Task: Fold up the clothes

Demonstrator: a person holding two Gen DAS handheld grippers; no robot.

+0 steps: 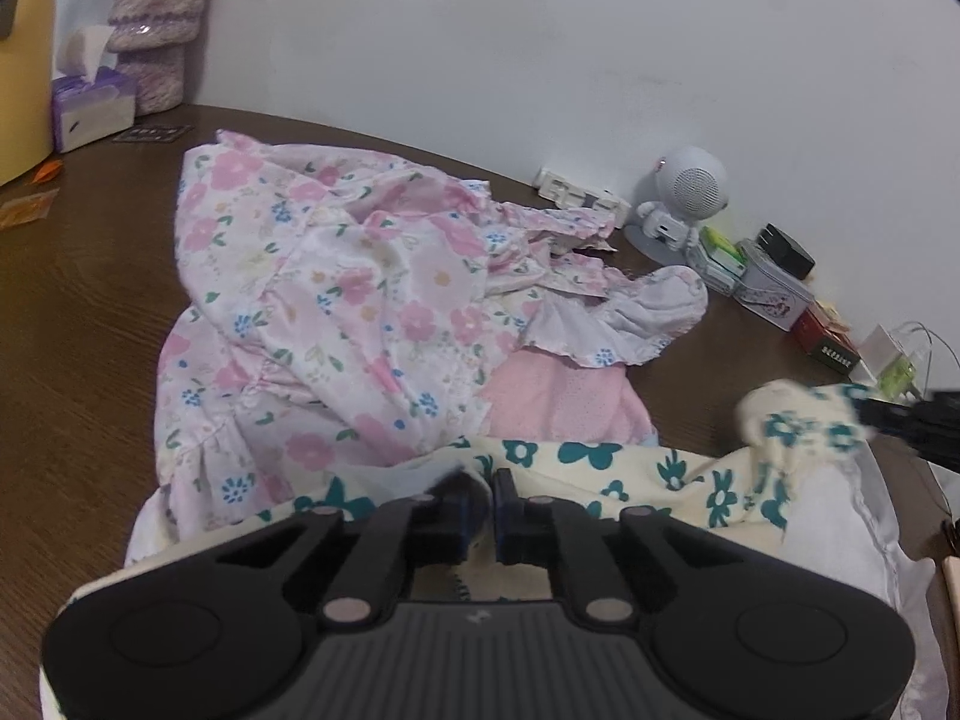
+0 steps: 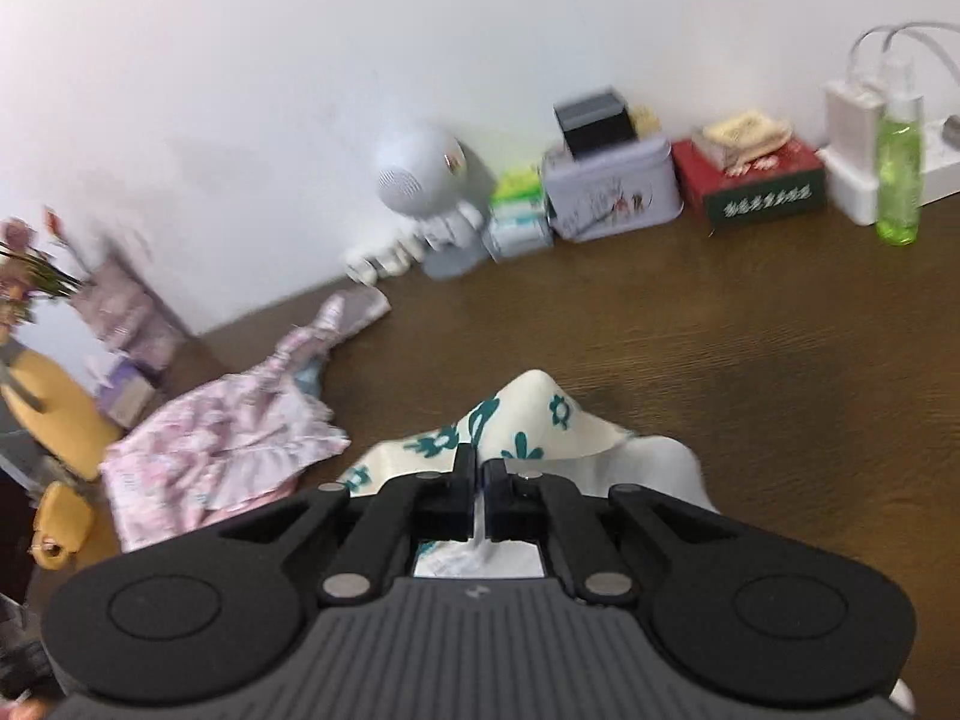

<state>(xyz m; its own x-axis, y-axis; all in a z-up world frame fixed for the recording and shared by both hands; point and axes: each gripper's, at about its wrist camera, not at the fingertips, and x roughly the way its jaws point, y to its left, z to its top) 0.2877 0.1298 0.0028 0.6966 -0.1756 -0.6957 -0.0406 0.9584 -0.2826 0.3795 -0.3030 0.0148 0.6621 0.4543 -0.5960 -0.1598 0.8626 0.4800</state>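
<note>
A cream garment with teal flowers lies across the near part of the brown table. My left gripper is shut on its edge. My right gripper is shut on another part of the same garment, which rises in a peak ahead of the fingers. The right gripper also shows at the right edge of the left wrist view, holding a bunched corner. A pink floral garment lies crumpled beyond the cream one, with a plain pink piece beside it.
Along the wall stand a white astronaut speaker, a lilac tin, a red and green box, a green bottle and a white power strip. A tissue box sits far left.
</note>
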